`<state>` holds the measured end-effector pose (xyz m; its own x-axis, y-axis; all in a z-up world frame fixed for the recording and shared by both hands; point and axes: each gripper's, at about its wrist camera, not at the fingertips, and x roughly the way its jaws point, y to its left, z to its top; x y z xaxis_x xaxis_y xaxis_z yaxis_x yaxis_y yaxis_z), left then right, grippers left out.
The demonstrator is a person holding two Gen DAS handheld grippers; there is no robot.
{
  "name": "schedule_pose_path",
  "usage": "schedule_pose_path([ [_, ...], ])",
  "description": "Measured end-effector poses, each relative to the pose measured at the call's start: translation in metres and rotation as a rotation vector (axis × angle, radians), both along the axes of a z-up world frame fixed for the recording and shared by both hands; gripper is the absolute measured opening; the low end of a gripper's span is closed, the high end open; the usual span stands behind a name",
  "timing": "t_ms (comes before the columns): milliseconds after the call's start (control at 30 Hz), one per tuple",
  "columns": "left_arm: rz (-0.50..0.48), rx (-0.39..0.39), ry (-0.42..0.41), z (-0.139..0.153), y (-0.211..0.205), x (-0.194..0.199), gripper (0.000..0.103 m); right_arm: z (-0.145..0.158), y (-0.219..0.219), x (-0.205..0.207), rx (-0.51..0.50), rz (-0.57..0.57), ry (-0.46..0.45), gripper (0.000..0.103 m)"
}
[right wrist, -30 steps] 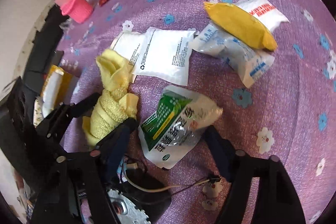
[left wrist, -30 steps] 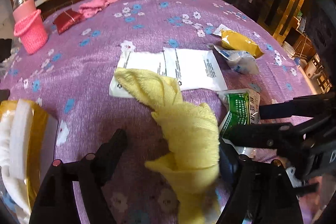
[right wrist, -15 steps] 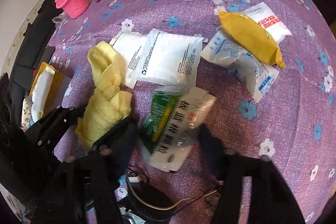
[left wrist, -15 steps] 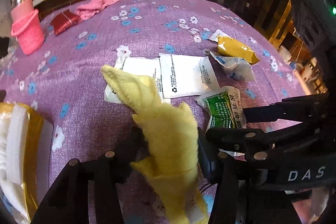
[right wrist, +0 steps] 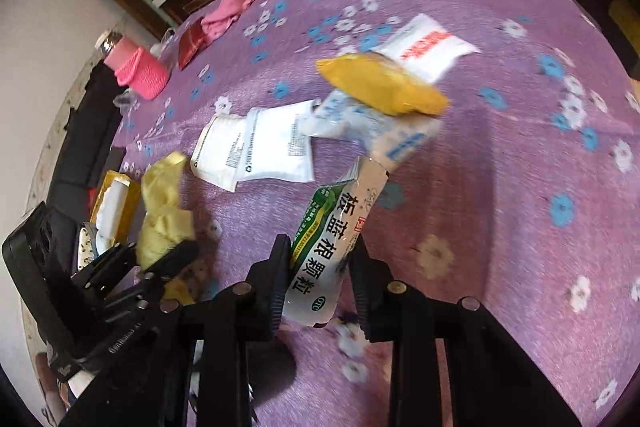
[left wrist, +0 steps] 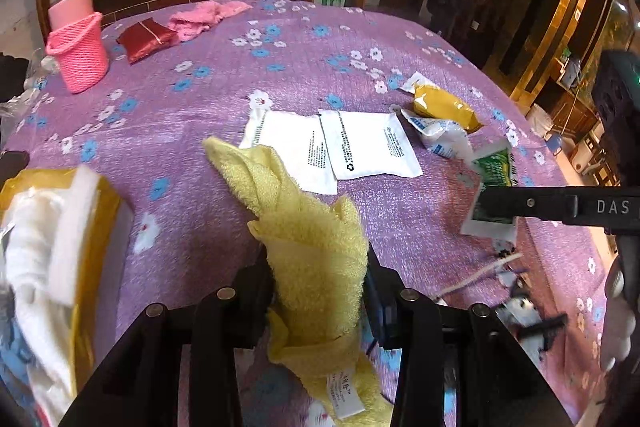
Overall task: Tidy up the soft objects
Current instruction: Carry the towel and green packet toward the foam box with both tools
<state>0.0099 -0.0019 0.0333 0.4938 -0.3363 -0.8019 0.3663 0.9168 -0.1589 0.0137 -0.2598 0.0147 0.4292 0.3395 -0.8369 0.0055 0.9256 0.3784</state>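
Observation:
A yellow towel trails from the purple flowered tablecloth up into my left gripper. Its jaws are closing, and both pads press into the towel's bunched near end. A green and white sachet with printed characters stands between the fingers of my right gripper. Those jaws are closing too and pinch the sachet's lower half, so its top tilts up off the cloth. In the left wrist view the same sachet hangs at the right, behind the right gripper's black finger. The towel also shows at the left of the right wrist view.
Two flat white pouches lie mid-table, with a yellow pouch and a blue-printed pouch to their right. A yellow tissue box sits near left. Far left are a pink knitted basket, a red pouch and a pink cloth.
Both grippers went from wide open to closed, the left on the towel and the right on the sachet. The sachet has come up off the cloth and the right gripper has shifted away from the left one.

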Motion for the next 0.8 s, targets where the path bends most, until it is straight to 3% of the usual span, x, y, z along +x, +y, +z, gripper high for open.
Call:
schedule_pose_path([
  [333,0.015,-0.036,-0.008,0.009,0.021,-0.037,0.041,-0.001,-0.029,-0.041,0.028,-0.072,-0.009,0.028],
  [800,0.013,-0.125,0.002,0.017,0.043,-0.086,0.041,-0.004,-0.03,-0.083,0.048,-0.079,-0.026,0.028],
])
